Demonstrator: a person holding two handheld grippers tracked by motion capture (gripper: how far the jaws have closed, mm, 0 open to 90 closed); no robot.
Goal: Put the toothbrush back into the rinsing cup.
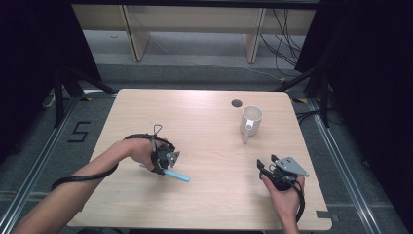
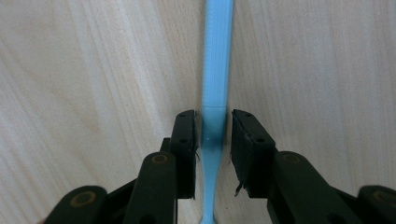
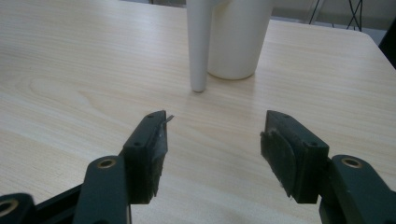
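1. One light wooden table (image 1: 209, 195) carries the whole scene, and I count two loose things on it: one blue toothbrush and one white cup.
2. There are two claws, one in each of the person's hands.
3. The left claw (image 1: 165, 163) points down at the table's near left part, right over the light blue toothbrush (image 1: 178, 176), which lies flat on the wood.
4. In the left gripper view the left claw (image 2: 213, 140) stands narrowly apart with the toothbrush (image 2: 216, 70) handle between its two black pads. A sliver of gap shows on each side, so the pads have not quite clamped it.
5. The brush's handle runs away from the jaws across the table; its bristle end I cannot make out.
6. The right claw (image 1: 265, 165) rests low at the near right of the table, wide open and holding nothing.
7. In the right gripper view the right claw (image 3: 215, 144) faces the one white cup (image 3: 238, 37), which stands upright well beyond it, its long handle reaching down to the table.
8. From above, the cup (image 1: 252, 121) sits at the far right, beside one small round hole (image 1: 236, 103) in the tabletop.
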